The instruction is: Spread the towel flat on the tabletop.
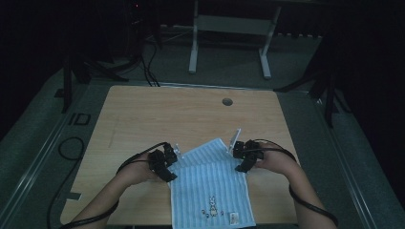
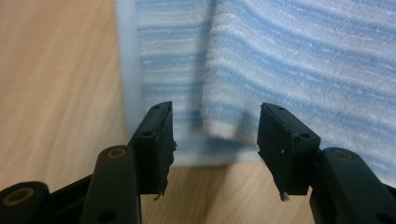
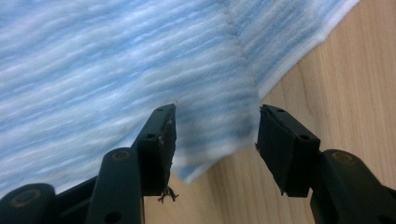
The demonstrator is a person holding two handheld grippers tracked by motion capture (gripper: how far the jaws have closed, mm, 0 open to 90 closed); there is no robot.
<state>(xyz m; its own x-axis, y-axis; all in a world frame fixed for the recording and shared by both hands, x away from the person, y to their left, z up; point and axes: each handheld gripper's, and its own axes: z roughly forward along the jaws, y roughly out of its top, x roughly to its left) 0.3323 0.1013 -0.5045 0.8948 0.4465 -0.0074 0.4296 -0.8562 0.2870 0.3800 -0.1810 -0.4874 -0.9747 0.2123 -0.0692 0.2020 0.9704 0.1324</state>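
Now, surface: wooden tabletop (image 1: 143, 119), round hole (image 1: 227, 101) near far edge.
Room: dim, dark floor.
Towel (image 1: 210, 186): blue-striped, folded, near front edge; label unreadable.
Left hand-held gripper (image 2: 215, 135): jaws apart, gripping nothing.
Right hand-held gripper (image 3: 215, 140): likewise.

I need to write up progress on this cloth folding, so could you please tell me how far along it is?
Done: the blue striped towel on the table has its far part folded over toward the person. In hand: nothing is gripped; the left gripper and right gripper stand open, a folded corner lying loose between each one's jaws. Left, probably: another fold, since the near half with the small printed figure lies flat.
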